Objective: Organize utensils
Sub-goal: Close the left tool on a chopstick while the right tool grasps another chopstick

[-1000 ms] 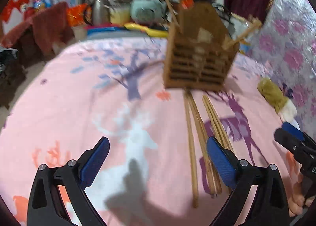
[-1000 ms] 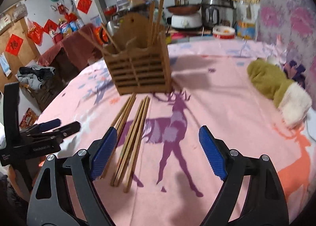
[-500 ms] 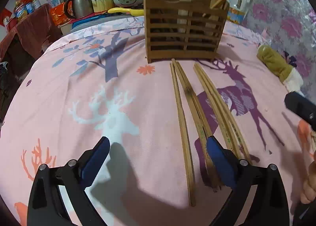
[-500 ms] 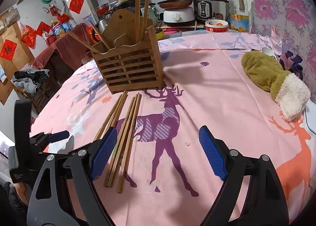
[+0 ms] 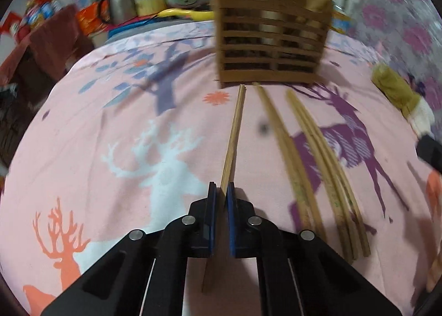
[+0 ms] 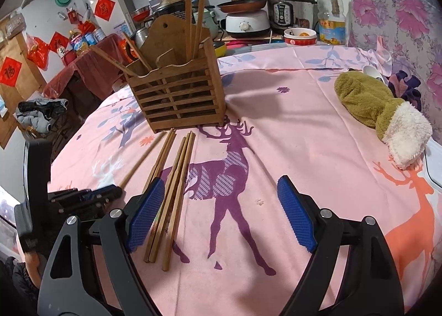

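The single chopstick [image 5: 233, 133] is showing as a long, thin, pale-brown wooden stick, lying lengthwise in front of the wooden holder [image 5: 272, 31], with its far tip just short of the holder's base. The left gripper [image 5: 220, 194] is clamping it near the end away from the holder, blue pads pressing on both sides. From the right wrist view the same chopstick [image 6: 143, 158] is angling away from the holder toward the left gripper [image 6: 85, 200], whose fingers are reading as drawn together.

Against the picture half a second ago, the left gripper's fingers, then standing wide apart, are now closed on this chopstick, and the stick is pointing straighter toward the holder. The right gripper [image 6: 218, 213] is remaining spread wide, holding nothing.

The remaining chopsticks [image 6: 171, 186] are lying in a loose bundle in front of the holder, to the right of the held one; their count is not clear. The right gripper's left pad is sitting just beside them. The holder is a slatted box of brown wood with a tall arched back, already carrying several upright and leaning chopsticks. The tablecloth [image 6: 304, 128] under the holder is pink, soft-looking, printed with deer. A fuzzy olive-and-cream mitten [image 6: 378, 111] is lying well to the right of the holder.
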A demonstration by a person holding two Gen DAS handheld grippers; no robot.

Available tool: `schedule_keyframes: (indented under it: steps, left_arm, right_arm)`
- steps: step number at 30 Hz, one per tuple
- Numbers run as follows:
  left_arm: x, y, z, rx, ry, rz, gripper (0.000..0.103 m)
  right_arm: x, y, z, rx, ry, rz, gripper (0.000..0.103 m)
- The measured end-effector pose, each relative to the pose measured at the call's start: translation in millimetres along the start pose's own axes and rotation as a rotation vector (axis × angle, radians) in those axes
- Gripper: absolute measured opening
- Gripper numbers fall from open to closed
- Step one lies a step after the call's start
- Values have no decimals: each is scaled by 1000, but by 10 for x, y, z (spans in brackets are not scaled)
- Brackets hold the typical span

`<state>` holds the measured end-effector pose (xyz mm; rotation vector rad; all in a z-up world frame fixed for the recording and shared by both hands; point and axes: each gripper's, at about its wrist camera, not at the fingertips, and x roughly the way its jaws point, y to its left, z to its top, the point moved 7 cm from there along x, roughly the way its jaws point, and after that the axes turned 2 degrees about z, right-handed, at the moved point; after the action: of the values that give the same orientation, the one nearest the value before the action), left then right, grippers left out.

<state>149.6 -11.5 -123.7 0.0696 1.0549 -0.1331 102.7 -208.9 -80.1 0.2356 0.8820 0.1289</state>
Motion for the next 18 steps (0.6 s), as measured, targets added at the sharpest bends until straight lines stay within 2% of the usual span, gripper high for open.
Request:
schedule_keyframes:
  steps: [2, 5, 7, 8, 9, 12, 16, 18]
  left_arm:
    - [14, 138, 22, -53, 7, 1, 9]
    - [20, 219, 34, -101, 22, -45, 10]
    - [15, 204, 35, -100, 22, -55, 27]
    - [1, 191, 39, -98, 18, -60, 49]
    - [-20, 195, 43, -97, 6, -48, 60]
    - [-70, 197, 49, -89, -13, -37, 60]
    - [-93, 205, 54, -92, -19, -33, 60]
    - [-118, 216, 67, -91, -30, -21, 65]
  right_arm:
    - [32, 39, -27, -10, 16, 14, 73]
    - [119, 111, -102, -24, 60, 48, 63]
    - [206, 179, -174, -43, 107, 75, 55]
    - [240, 204, -206, -53, 126, 83, 50]
    - [290, 247, -256, -68, 155, 95, 46]
    - [372, 334, -350, -99, 200, 106, 39]
    - [409, 402, -410, -128, 219, 113, 38]
    - [443, 429, -452, -141, 235, 115, 38]
